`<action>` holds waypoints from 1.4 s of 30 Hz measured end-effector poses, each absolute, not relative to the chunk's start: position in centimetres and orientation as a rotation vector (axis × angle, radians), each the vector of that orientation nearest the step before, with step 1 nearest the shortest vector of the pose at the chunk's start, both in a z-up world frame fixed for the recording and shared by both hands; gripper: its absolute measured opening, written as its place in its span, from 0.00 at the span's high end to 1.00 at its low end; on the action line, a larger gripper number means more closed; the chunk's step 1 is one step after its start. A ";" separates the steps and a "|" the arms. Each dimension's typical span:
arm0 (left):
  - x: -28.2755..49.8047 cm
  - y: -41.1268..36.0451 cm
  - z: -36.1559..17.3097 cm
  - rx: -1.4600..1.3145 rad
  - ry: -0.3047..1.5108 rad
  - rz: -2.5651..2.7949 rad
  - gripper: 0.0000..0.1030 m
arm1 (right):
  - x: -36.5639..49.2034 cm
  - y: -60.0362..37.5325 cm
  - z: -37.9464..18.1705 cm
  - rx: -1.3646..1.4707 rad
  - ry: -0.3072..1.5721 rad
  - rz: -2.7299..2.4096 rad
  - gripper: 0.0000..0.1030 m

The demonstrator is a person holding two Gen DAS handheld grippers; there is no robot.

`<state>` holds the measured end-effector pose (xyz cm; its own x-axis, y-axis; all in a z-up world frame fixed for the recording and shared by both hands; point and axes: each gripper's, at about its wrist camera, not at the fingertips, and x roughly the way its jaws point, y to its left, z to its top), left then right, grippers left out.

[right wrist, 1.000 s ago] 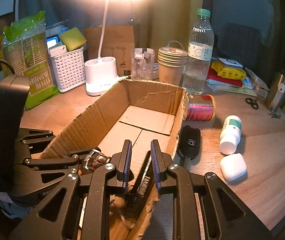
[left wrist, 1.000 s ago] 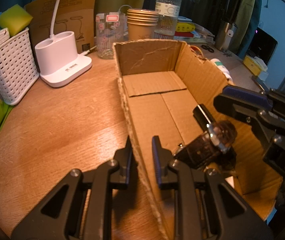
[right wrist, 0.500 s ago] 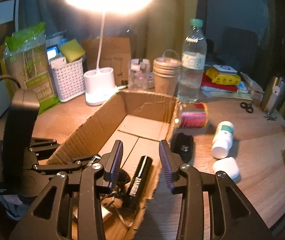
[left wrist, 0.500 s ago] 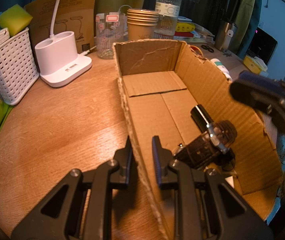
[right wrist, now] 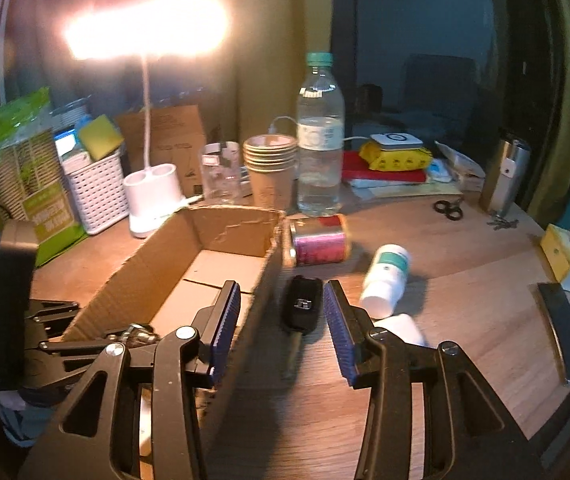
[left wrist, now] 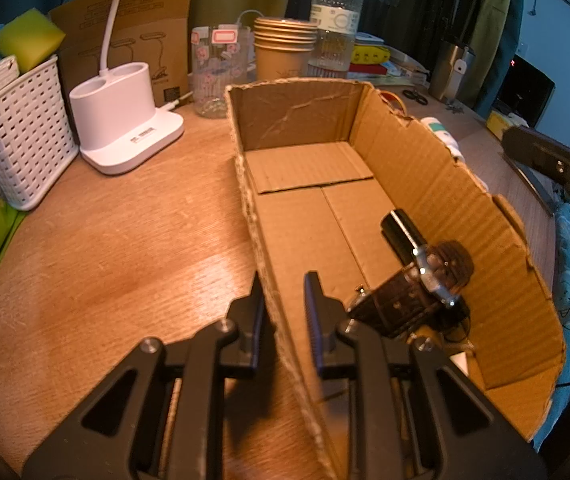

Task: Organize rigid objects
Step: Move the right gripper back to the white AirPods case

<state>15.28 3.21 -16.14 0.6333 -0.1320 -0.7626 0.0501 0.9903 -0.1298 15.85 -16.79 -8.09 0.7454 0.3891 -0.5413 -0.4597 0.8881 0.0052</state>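
Nearby, car key (right wrist: 302,307) beside cardboard box (right wrist: 262,284), pill bottle (right wrist: 387,280), can (right wrist: 317,239)

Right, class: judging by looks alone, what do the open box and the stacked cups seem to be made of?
Box: corrugated cardboard, raw matte brown; fluted ribbing shows on the inner wall and the top edges are torn. Stacked cups: probably paper, matte tan, with thin rolled rims nested together.
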 end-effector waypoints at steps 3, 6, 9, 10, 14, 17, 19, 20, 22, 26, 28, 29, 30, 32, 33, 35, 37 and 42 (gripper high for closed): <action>15.3 3.2 -16.1 -0.099 0.879 -0.104 0.81 | 16.4 -17.5 -8.5 -0.124 0.571 0.437 0.55; 15.3 3.2 -16.1 -0.099 0.879 -0.104 0.81 | 16.7 -18.3 -8.8 -0.114 0.577 0.413 0.55; 15.3 3.2 -16.1 -0.100 0.879 -0.104 0.81 | 17.2 -18.9 -9.1 -0.112 0.583 0.385 0.49; 15.3 3.2 -16.1 -0.099 0.879 -0.104 0.81 | 17.4 -19.1 -9.2 -0.109 0.586 0.375 0.46; 15.2 3.1 -16.1 -0.100 0.879 -0.104 0.81 | 18.1 -19.7 -9.9 -0.106 0.603 0.347 0.43; 15.2 3.1 -16.1 -0.099 0.879 -0.104 0.81 | 18.7 -19.7 -10.5 -0.122 0.615 0.323 0.42; 15.2 3.1 -16.1 -0.100 0.879 -0.104 0.81 | 19.2 -19.9 -11.1 -0.133 0.625 0.302 0.42; 15.2 3.1 -16.1 -0.100 0.879 -0.104 0.81 | 19.5 -20.0 -11.4 -0.139 0.631 0.292 0.42; 15.3 3.2 -16.1 -0.100 0.879 -0.104 0.81 | 20.0 -20.2 -11.9 -0.143 0.646 0.278 0.42; 15.2 3.1 -16.1 -0.100 0.879 -0.104 0.81 | 21.2 -20.9 -13.0 -0.145 0.682 0.260 0.42; 15.2 3.1 -16.1 -0.100 0.879 -0.104 0.81 | 21.8 -21.2 -13.5 -0.134 0.698 0.255 0.42; 15.3 3.2 -16.1 -0.099 0.879 -0.104 0.81 | 21.9 -21.4 -13.6 -0.133 0.703 0.253 0.42; 15.3 3.2 -16.1 -0.099 0.879 -0.104 0.81 | 22.1 -21.4 -13.8 -0.137 0.708 0.248 0.42; 15.2 3.1 -16.1 -0.100 0.879 -0.104 0.81 | 22.5 -21.6 -14.1 -0.137 0.721 0.246 0.42; 15.2 3.1 -16.1 -0.099 0.879 -0.104 0.81 | 22.7 -21.6 -14.3 -0.133 0.728 0.248 0.42; 15.3 3.2 -16.1 -0.100 0.879 -0.104 0.81 | 23.0 -21.7 -14.6 -0.136 0.738 0.246 0.42; 15.3 3.2 -16.1 -0.100 0.879 -0.104 0.81 | 23.2 -21.6 -14.8 -0.137 0.746 0.248 0.42; 15.2 3.1 -16.1 -0.099 0.879 -0.104 0.81 | 23.6 -21.5 -14.9 -0.144 0.754 0.255 0.41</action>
<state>15.22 3.13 -16.11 0.6334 -0.1316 -0.7626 0.0498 0.9903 -0.1296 23.64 -21.47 -14.92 0.6999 0.1767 -0.6920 -0.2793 0.9595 -0.0375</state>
